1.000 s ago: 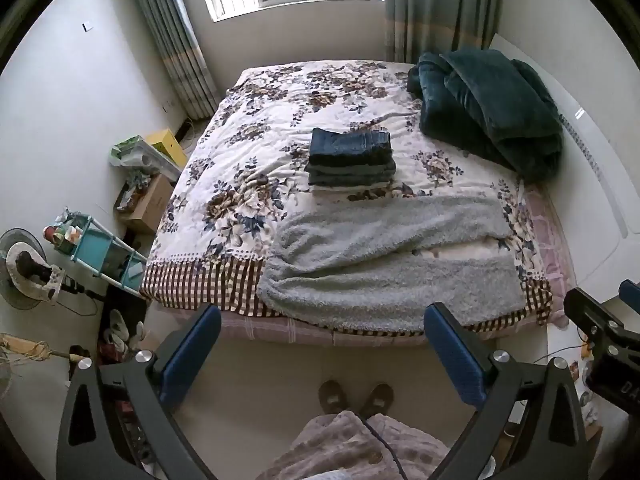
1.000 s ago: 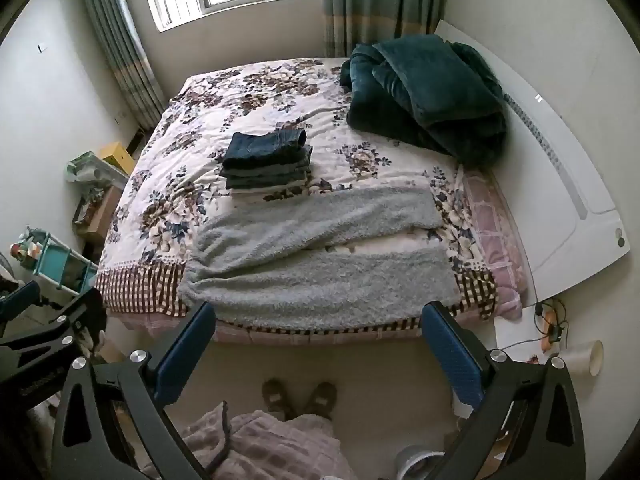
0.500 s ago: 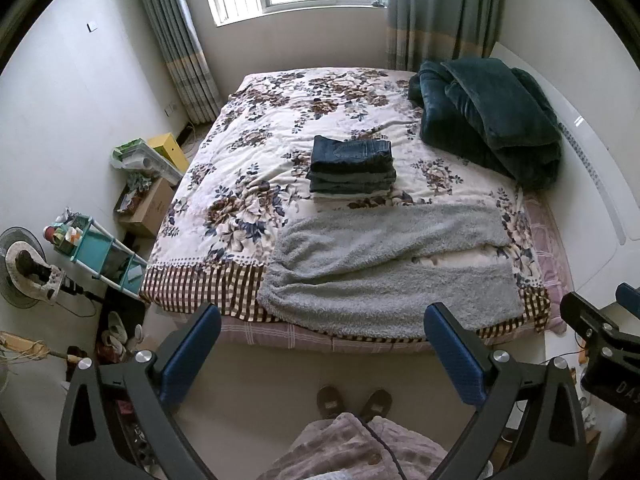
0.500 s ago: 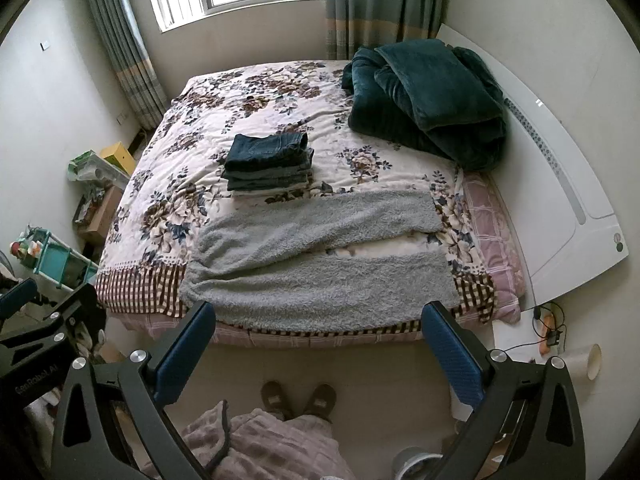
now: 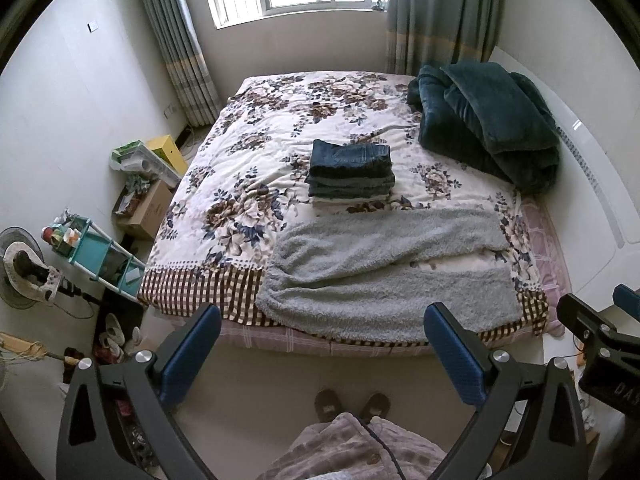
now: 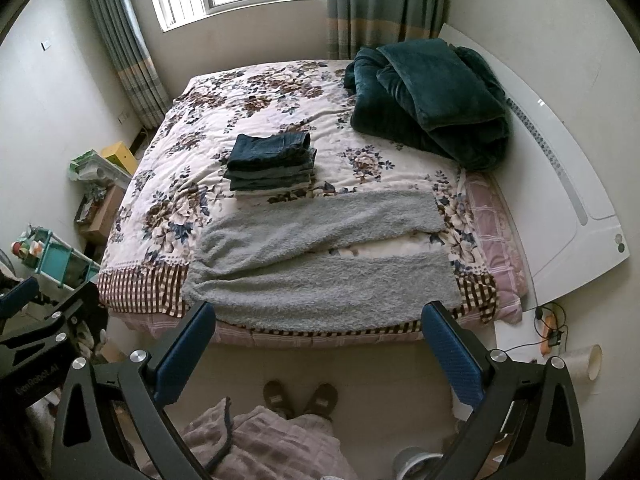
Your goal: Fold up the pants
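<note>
Lying flat along the bed's near edge, the grey fleece pants (image 5: 384,276) spread waist at 9 o'clock, legs toward 3 o'clock. A stack of folded jeans (image 5: 351,174) sat just beyond, at 12 o'clock. The left gripper (image 5: 322,354) and right gripper (image 6: 318,354) hung above the floor, jaws spread, holding nothing.

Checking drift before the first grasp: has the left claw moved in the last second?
Yes. The left claw has pulled back and up: in its view the bed's checkered edge sits farther off, with more floor showing.
</note>
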Demonstrator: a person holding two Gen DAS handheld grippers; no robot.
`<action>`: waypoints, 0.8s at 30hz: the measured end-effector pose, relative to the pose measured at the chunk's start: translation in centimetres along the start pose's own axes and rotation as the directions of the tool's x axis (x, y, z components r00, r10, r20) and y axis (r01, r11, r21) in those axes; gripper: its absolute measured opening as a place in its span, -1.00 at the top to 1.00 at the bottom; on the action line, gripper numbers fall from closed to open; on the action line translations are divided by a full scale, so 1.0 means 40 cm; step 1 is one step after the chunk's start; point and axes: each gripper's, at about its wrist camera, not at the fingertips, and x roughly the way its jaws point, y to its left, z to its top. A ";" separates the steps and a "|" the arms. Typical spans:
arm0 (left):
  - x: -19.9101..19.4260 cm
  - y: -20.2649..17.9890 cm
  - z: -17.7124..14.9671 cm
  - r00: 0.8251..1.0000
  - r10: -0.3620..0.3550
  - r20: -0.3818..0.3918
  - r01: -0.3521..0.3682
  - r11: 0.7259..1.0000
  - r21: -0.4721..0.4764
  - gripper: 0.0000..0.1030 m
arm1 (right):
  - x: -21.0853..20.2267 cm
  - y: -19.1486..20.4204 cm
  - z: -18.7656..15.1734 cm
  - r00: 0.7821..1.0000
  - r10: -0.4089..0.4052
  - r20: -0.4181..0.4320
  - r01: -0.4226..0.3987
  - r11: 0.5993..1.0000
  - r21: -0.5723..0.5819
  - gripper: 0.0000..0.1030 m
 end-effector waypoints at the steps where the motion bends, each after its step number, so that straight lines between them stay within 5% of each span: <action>1: -0.001 -0.001 0.004 1.000 -0.002 0.002 0.002 1.000 -0.002 -1.00 | 0.002 -0.002 -0.001 1.000 0.000 0.001 0.000 1.000 -0.001 -1.00; 24: 0.000 -0.003 0.043 1.000 -0.013 0.018 0.013 1.000 -0.011 -1.00 | -0.013 0.010 0.017 1.000 0.001 0.002 -0.001 1.000 -0.004 -1.00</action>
